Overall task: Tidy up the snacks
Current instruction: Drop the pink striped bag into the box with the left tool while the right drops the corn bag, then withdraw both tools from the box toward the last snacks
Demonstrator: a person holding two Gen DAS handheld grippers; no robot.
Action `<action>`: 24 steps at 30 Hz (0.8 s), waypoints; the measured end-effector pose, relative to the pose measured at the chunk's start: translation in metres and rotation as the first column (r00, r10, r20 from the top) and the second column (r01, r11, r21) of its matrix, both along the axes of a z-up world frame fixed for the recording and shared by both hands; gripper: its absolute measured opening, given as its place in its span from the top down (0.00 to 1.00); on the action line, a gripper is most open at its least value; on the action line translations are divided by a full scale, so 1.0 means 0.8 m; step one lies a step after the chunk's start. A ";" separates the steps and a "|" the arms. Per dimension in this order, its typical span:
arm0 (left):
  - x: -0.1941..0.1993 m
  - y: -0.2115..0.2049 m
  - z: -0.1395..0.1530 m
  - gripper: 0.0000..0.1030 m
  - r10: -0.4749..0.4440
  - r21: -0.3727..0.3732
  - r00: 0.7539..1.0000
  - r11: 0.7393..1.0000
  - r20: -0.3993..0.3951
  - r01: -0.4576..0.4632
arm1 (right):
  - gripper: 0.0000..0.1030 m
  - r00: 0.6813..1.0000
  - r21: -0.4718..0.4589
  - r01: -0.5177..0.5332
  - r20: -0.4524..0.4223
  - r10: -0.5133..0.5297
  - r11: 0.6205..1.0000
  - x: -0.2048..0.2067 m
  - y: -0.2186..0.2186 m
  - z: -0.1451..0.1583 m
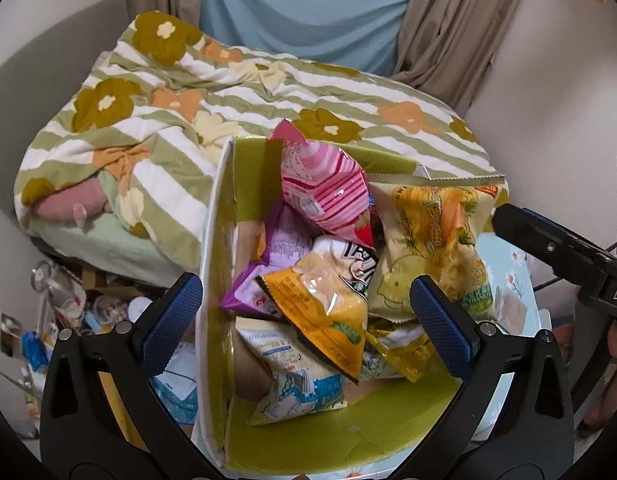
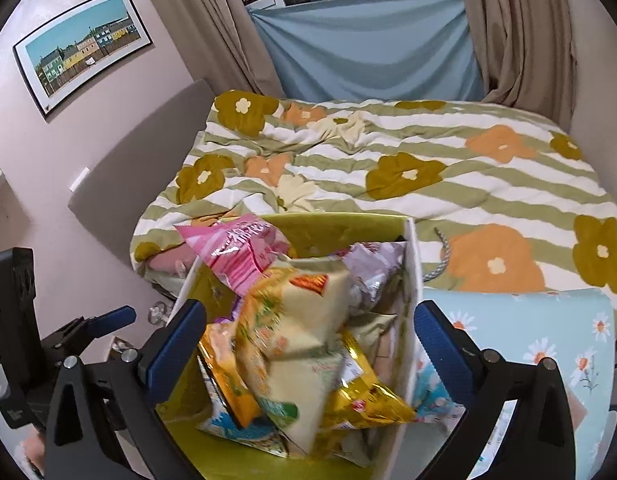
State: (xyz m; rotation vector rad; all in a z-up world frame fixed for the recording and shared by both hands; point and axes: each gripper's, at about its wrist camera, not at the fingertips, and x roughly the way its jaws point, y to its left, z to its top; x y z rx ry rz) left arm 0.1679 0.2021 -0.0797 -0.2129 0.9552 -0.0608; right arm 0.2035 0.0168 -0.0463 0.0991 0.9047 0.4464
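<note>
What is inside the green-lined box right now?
The box holds a loose heap of snack bags: a pink one on top, an orange one, a pale yellow one, a purple one. Whatever lies under the heap is covered.

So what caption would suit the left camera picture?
Open left gripper hovers over a green-lined box piled with snack bags, floral bed behind.

Home bedroom: ahead of the grippers lay a bed under a green-striped floral quilt, beige curtains and a framed townscape print.
</note>
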 end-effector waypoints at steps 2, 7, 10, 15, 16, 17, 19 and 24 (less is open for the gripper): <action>-0.003 -0.002 0.004 0.00 0.000 0.002 1.000 1.000 0.008 0.000 | 0.00 1.000 0.004 0.004 0.006 -0.004 1.000 -0.004 -0.005 0.004; -0.015 -0.016 0.028 0.00 0.014 0.030 0.999 0.999 0.049 -0.015 | 0.00 0.999 0.021 0.008 0.035 -0.009 1.000 -0.016 -0.022 0.022; -0.025 -0.032 0.042 0.00 0.018 0.049 0.997 0.999 0.073 -0.022 | 0.00 0.999 0.047 0.013 0.042 -0.015 0.999 -0.021 -0.045 0.031; -0.039 -0.073 0.063 0.00 0.027 0.081 0.995 0.996 0.101 -0.035 | 0.00 0.999 0.064 0.020 0.038 -0.023 0.998 -0.031 -0.090 0.043; -0.041 -0.086 0.067 0.00 0.026 0.084 0.994 0.996 0.106 -0.035 | 0.00 0.999 0.062 0.018 0.039 -0.021 0.998 -0.034 -0.101 0.045; -0.044 -0.099 0.070 0.00 0.023 0.086 0.993 0.996 0.112 -0.032 | 0.00 0.999 0.059 0.019 0.041 -0.021 0.998 -0.036 -0.115 0.047; -0.047 -0.127 0.075 0.00 0.010 0.085 0.993 0.996 0.121 -0.021 | 0.00 0.999 0.059 0.019 0.047 -0.022 0.998 -0.042 -0.138 0.050; -0.046 -0.201 0.076 0.00 -0.036 0.100 0.993 0.995 0.116 0.025 | 0.00 0.997 0.019 0.036 0.070 -0.037 0.999 -0.056 -0.199 0.053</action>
